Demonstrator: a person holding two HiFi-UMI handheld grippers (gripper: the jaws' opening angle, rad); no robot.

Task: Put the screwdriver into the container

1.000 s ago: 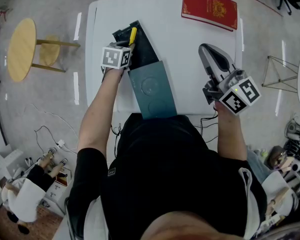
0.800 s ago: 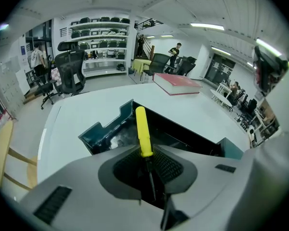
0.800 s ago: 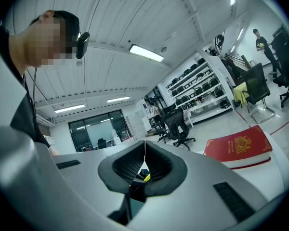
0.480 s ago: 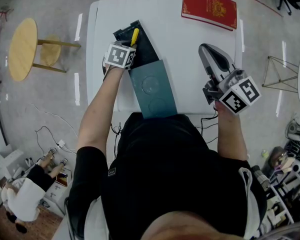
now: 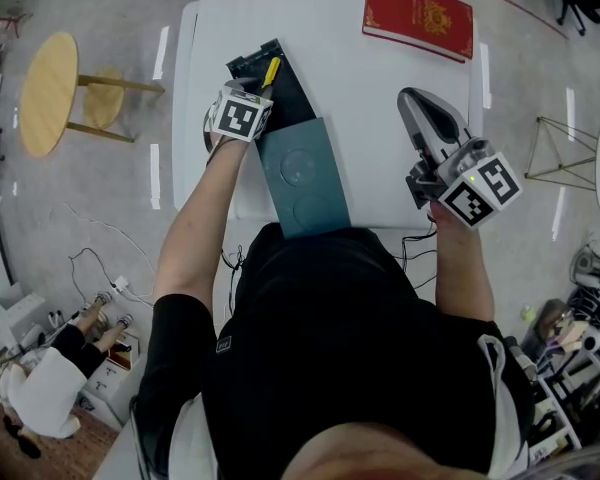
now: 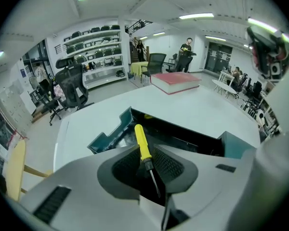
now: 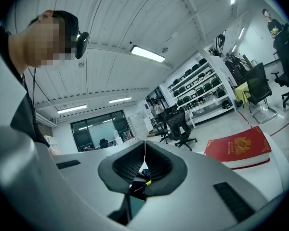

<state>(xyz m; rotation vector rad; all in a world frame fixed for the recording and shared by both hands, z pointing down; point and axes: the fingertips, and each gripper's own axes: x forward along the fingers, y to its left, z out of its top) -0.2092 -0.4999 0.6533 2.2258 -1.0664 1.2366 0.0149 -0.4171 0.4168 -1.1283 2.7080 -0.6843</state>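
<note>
A yellow-handled screwdriver [image 5: 271,71] [image 6: 142,143] sticks out ahead of my left gripper [image 5: 259,90] [image 6: 145,165], which is shut on its shaft just behind the handle. The handle hangs over the open dark teal container [image 5: 292,96] [image 6: 183,134] at the table's left. The container's teal lid [image 5: 302,178] lies flat towards me, joined to it. My right gripper [image 5: 412,96] [image 7: 144,146] is held up at the right of the table, shut with nothing between its fingers.
A red book [image 5: 418,15] [image 6: 176,82] [image 7: 238,148] lies at the far right corner of the white table [image 5: 380,88]. A round wooden stool [image 5: 45,96] stands on the floor to the left. Office chairs and shelves stand far off.
My left gripper has shifted slightly right and towards me with the screwdriver over the container. The right gripper has stayed put.
</note>
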